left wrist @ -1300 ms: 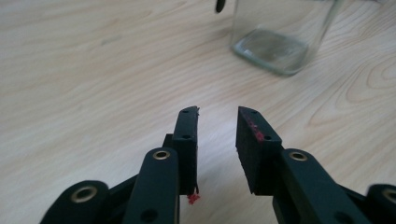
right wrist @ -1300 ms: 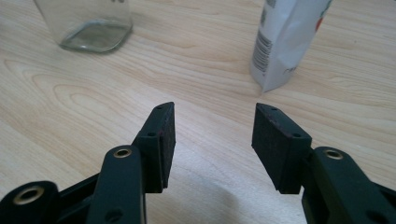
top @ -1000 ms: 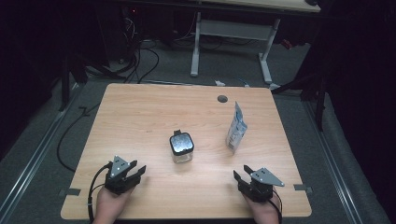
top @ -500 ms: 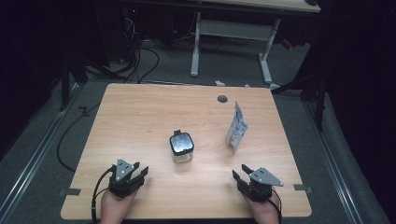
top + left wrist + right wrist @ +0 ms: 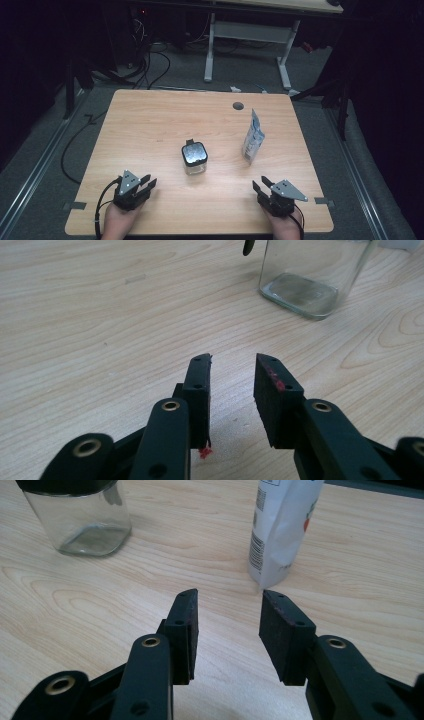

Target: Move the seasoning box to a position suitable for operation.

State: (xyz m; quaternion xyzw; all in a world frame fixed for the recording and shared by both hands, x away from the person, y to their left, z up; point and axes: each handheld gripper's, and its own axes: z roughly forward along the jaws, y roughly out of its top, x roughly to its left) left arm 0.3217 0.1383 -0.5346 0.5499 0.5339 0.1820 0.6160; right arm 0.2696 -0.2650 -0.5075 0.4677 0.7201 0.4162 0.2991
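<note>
A clear glass jar (image 5: 194,157) with a black lid stands at the middle of the wooden table (image 5: 150,125). A white pouch (image 5: 253,136) stands upright to its right. My left gripper (image 5: 146,181) rests near the front left edge, open, its jaws just closing with nothing between them. In the left gripper view the gripper (image 5: 232,360) points at the jar (image 5: 310,285) ahead and to the right. My right gripper (image 5: 260,182) sits near the front right edge, open and empty, jaws also just closing. In the right gripper view the gripper (image 5: 230,594) faces the pouch (image 5: 282,530), with the jar (image 5: 80,520) at upper left.
A round cable hole (image 5: 238,105) lies near the table's far edge. Beyond the table stands a white desk frame (image 5: 250,35), with cables (image 5: 150,60) on the dark floor. Bare wood lies between the grippers and the jar.
Both hands have stayed in place. The left gripper's jaws stand narrower than before, and the right gripper's jaws have come in slightly.
</note>
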